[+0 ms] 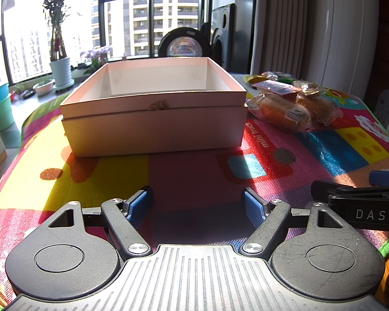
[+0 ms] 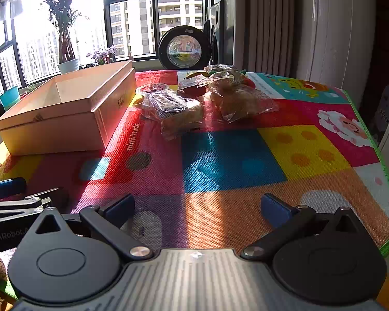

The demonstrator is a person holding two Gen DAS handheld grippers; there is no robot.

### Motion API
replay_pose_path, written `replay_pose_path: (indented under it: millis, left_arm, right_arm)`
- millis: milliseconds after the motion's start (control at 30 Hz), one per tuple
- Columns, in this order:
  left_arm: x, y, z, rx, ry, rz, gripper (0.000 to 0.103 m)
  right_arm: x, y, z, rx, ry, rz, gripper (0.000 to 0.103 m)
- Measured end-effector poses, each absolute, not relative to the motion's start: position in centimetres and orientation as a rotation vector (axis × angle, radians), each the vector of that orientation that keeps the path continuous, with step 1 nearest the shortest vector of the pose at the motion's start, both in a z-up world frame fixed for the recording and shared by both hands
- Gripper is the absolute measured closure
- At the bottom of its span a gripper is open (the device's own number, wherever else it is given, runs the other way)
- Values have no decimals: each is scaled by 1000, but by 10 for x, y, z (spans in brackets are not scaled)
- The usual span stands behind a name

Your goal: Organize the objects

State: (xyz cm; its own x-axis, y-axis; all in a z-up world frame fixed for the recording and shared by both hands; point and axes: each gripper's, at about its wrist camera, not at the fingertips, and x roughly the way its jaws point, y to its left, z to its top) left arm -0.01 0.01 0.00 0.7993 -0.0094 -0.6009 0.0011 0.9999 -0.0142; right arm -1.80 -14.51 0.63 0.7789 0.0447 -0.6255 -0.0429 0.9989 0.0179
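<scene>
The open, empty pale pink cardboard box point(image 2: 64, 108) is the landmark: the heap of clear-wrapped bread buns and snack packets point(image 2: 202, 98) lies just beside its right wall, on the colourful play mat point(image 2: 233, 160). The right gripper point(image 2: 197, 207), jaws spread and empty, faces that heap and seems nearer; the left gripper point(image 1: 197, 202), likewise spread and empty, faces the box's long front wall.
</scene>
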Motion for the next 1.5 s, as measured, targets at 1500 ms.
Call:
replay_pose_path:
  millis: [1500]
  left_arm:
    - [0, 18, 14, -67, 653, 1, 28]
  right_arm:
    - [-10, -143, 14, -34, 777, 74, 0]
